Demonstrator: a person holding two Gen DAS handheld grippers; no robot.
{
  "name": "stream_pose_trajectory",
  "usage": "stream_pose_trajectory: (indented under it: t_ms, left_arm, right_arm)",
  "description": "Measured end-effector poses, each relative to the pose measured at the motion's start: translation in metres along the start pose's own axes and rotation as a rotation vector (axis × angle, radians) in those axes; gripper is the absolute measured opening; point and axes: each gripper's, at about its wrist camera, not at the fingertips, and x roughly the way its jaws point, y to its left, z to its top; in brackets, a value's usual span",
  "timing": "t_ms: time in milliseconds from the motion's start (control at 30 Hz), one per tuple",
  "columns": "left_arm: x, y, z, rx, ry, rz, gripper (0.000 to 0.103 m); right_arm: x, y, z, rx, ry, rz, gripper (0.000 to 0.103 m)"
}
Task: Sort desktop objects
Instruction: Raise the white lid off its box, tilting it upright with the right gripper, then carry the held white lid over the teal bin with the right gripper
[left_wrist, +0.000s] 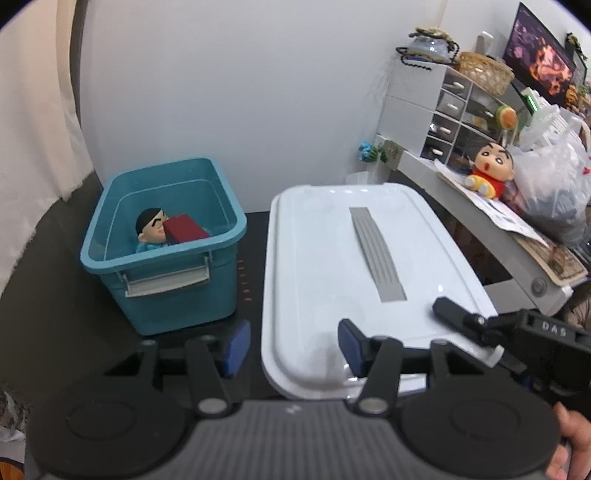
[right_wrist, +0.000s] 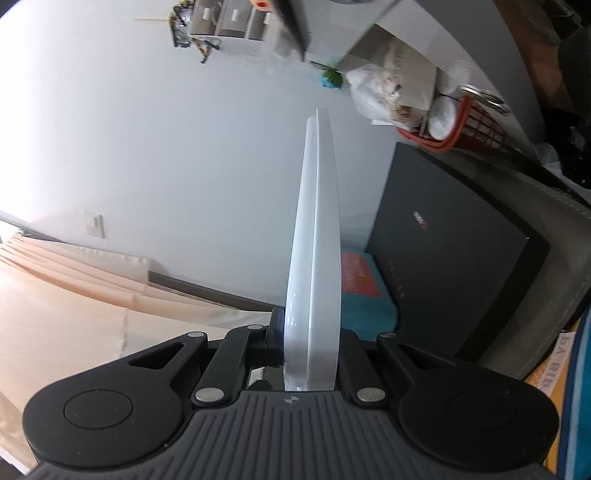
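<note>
A teal bin (left_wrist: 162, 254) stands on the black desk mat; inside it lie a small figure toy (left_wrist: 149, 229) and a red box (left_wrist: 184, 230). To its right is a white lid (left_wrist: 354, 258) with a grey handle strip, held above the mat. My right gripper (left_wrist: 454, 314) is shut on the lid's near right edge. In the right wrist view the lid (right_wrist: 317, 240) shows edge-on, clamped in the right gripper (right_wrist: 310, 350). My left gripper (left_wrist: 293, 347) is open; the lid's near left corner lies between its blue pads (left_wrist: 236, 347), which do not press on it.
A white raised shelf (left_wrist: 480, 221) at the right carries a drawer unit (left_wrist: 443, 107), a plush doll (left_wrist: 487, 170), papers and a plastic bag (left_wrist: 554, 184). A curtain (left_wrist: 33, 110) hangs at the left. The white wall is close behind the bin.
</note>
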Motion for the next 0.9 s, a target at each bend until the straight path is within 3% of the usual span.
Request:
stream_pose_trajectory:
  t_ms: [367, 567, 700, 900]
  left_arm:
    - [-0.027, -0.017, -0.007, 0.070, -0.027, 0.011, 0.057]
    - [-0.050, -0.016, -0.011, 0.064, -0.078, 0.010, 0.057]
    - [-0.072, -0.024, -0.018, 0.137, -0.130, 0.049, 0.057]
    - [-0.092, -0.015, -0.018, 0.146, -0.119, 0.033, 0.057]
  right_arm:
    - [-0.005, 0.034, 0.000, -0.037, -0.019, 0.018, 0.008]
    - [-0.009, 0.050, -0.010, -0.035, -0.002, -0.013, 0.008]
    - [-0.007, 0.063, -0.015, -0.066, -0.004, -0.022, 0.008]
    - [0.005, 0.069, -0.027, -0.039, 0.010, -0.024, 0.008]
